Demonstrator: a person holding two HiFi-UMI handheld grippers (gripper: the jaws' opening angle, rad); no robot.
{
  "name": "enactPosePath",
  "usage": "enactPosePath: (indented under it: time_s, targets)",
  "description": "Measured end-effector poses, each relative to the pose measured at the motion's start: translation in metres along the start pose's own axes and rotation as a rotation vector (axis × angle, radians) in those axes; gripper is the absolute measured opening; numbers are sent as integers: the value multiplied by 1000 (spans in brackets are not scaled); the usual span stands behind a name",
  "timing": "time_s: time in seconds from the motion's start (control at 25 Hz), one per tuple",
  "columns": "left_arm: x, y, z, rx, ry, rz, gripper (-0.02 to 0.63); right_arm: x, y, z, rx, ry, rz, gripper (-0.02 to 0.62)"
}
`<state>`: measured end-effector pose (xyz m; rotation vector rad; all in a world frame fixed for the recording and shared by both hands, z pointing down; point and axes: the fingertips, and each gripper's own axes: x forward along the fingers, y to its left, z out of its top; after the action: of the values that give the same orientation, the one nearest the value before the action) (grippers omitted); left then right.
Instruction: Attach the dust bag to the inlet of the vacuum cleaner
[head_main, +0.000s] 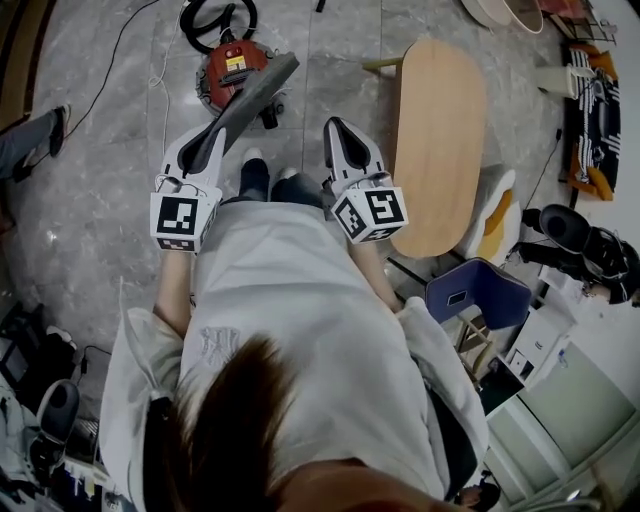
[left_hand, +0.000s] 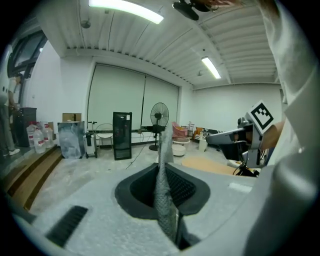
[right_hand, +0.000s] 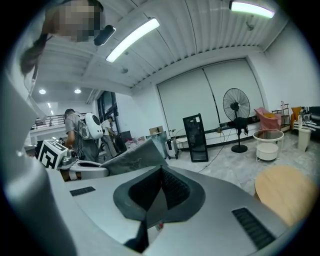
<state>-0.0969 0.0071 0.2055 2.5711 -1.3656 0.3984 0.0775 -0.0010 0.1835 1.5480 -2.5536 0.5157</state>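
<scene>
One gripper has the load: the left gripper (left_hand: 167, 196) is clamped on the dust bag (head_main: 262, 88), with the jaws nearly together and the grey fabric pinched between the pads. In its own view the bag shows edge-on, rising straight out of the jaws. The right gripper (head_main: 340, 130) has its jaws fully together with nothing between them. It is held level beside the left one, apart from the bag.

In the head view the bag is a flat grey strip. It juts forward and to the right from the left gripper, in the air in front of the person. Its far end overlaps the red vacuum cleaner (head_main: 230, 68) in the picture, but it looks well above it and not touching.

The vacuum sits on the marble floor (head_main: 100, 180) ahead of the person's feet, with its black hose (head_main: 215, 15) coiled behind it. A wooden table (head_main: 440, 130) is off to the right and not involved.

Progress is judged early:
- Done: the bag is picked up and carried toward the vacuum.
- Left: lower to the vacuum, line the bag's opening up with the inlet, and push it on. The idle right gripper probably steadies it.

The inlet itself can't be made out, and neither can the bag's opening.
</scene>
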Motion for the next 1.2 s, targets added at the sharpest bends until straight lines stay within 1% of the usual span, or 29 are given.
enactPosePath:
  time_s: [0.16, 0.32, 0.44, 0.56, 0.68, 0.76, 0.84, 0.88, 0.92, 0.96, 1.12, 1.16, 1.2]
  targets:
    - [1, -3, -7, 23, 18, -26, 37, 13, 4, 4, -21, 5, 29, 2]
    - [0, -6, -12, 14, 32, -60, 37, 28, 12, 12, -24, -18, 92, 2]
    - [-4, -9, -10, 26, 40, -83, 37, 38, 23, 23, -31, -43, 166, 2]
    - [-4, -10, -11, 63, 55, -96, 37, 48, 35, 32, -58, -71, 245, 2]
    - [0, -14, -12, 113, 85, -106, 37, 53, 45, 40, -107, -90, 327, 3]
    - [5, -18, -14, 145, 112, -127, 37, 53, 54, 43, -164, -90, 411, 3]
    - [10, -24, -21, 168, 151, -164, 37, 51, 68, 39, -258, -51, 532, 3]
    - [13, -27, -26, 179, 174, -186, 37, 50, 74, 34, -310, -15, 590, 38]
    - [16, -31, -31, 195, 195, -208, 37, 51, 79, 27, -357, 27, 638, 101]
    - [20, -34, -33, 216, 215, -229, 37, 52, 81, 19, -394, 71, 677, 121]
    - [40, -44, -40, 321, 297, -314, 37, 56, 77, -12, -496, 252, 777, 129]
    - [44, -48, -42, 346, 317, -335, 37, 56, 74, -19, -505, 291, 796, 139]
    - [48, -52, -44, 369, 335, -356, 37, 55, 71, -26, -512, 327, 811, 164]
